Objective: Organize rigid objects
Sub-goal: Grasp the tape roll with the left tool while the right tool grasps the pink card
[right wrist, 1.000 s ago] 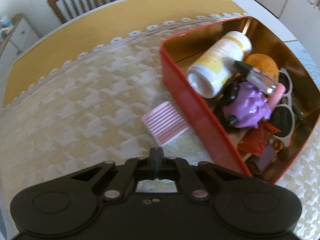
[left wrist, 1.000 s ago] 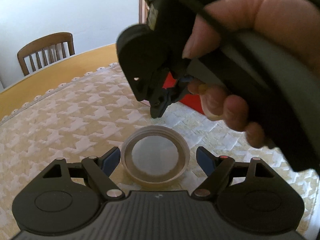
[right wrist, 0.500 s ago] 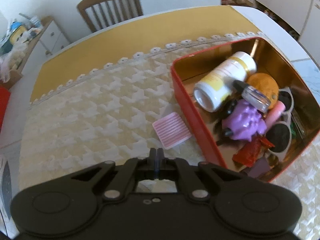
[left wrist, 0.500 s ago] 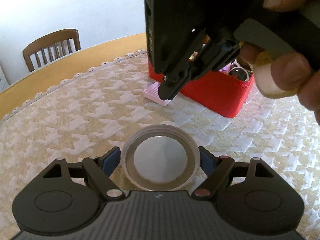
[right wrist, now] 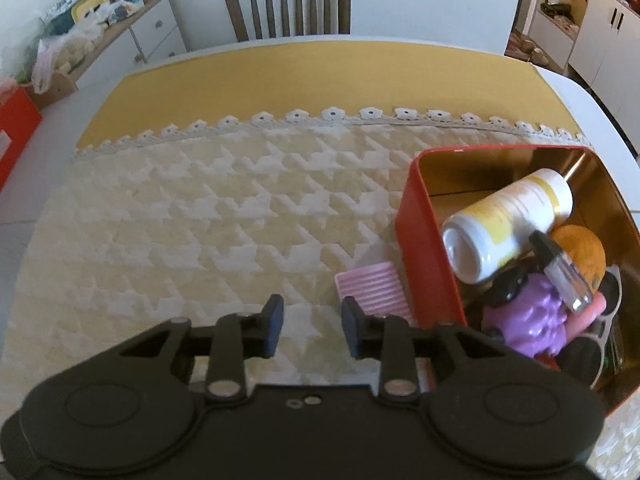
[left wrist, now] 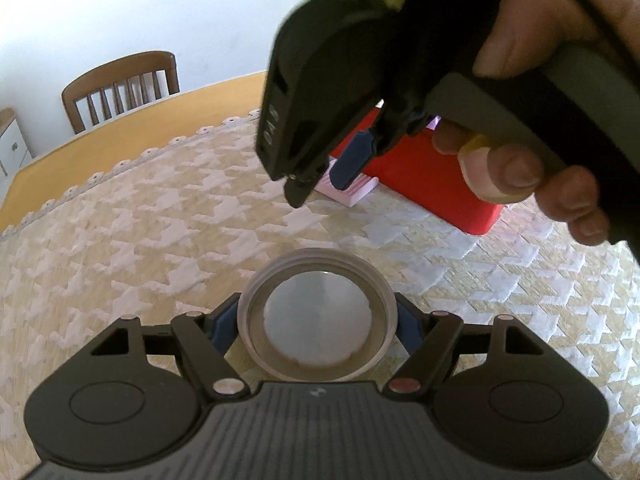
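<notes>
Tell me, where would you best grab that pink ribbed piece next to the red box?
Probably by its two long edges, coming down from above. The pink piece lies flat on the cloth, close beside the red box, so only its thin sides offer a hold. The right gripper hangs just before it, jaws having just opened, nothing between them.
</notes>
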A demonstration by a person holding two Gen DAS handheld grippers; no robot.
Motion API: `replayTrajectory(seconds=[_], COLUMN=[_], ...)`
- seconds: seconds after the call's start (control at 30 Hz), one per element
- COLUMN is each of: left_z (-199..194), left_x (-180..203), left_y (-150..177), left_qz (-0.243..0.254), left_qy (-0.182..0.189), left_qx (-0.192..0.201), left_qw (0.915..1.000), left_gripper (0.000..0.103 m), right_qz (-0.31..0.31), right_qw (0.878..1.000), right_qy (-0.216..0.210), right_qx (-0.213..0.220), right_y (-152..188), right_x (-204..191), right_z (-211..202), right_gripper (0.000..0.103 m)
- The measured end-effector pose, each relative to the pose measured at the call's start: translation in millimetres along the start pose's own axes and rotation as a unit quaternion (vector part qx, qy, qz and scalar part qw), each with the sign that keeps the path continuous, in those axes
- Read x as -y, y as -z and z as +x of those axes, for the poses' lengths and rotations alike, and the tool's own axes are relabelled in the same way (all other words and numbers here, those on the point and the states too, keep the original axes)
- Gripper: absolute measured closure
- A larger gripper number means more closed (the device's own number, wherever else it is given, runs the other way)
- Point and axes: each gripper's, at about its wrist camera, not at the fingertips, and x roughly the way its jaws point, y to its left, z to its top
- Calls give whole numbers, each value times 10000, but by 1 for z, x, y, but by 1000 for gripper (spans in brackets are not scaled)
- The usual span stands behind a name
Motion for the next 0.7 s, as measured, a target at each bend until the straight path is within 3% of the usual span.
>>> replayTrajectory(seconds=[0.2,0.27,0.3,0.43,0.7], left_z=[-1,-1,-1,-2,-14], left_x=[-5,-6,-7,-9,-15], left_y=[-1,-3,-3,-4,-6], left_qz=[-130,-162,-180,-227,-409], left_qy=[10,1,-7,-27,-110], left_qx=[-6,-13,-14,7,11], left_qw=[9999,9999,9998,9997,9991], left_gripper=[26,26,26,26,26], right_qz=[-103,-207,-246,-354,-382], right_qw=[9997,9994,9991,9987,9991], right_qy=[208,270,332,364,-91], right_qx=[-54,-57,-59,-6,185], right_y=[-2,-3,-3,0,10], right_x=[0,-3,-4,-6,-10], right_z=[10,12,13,11,-27], right_gripper=[82,99,102,103,103])
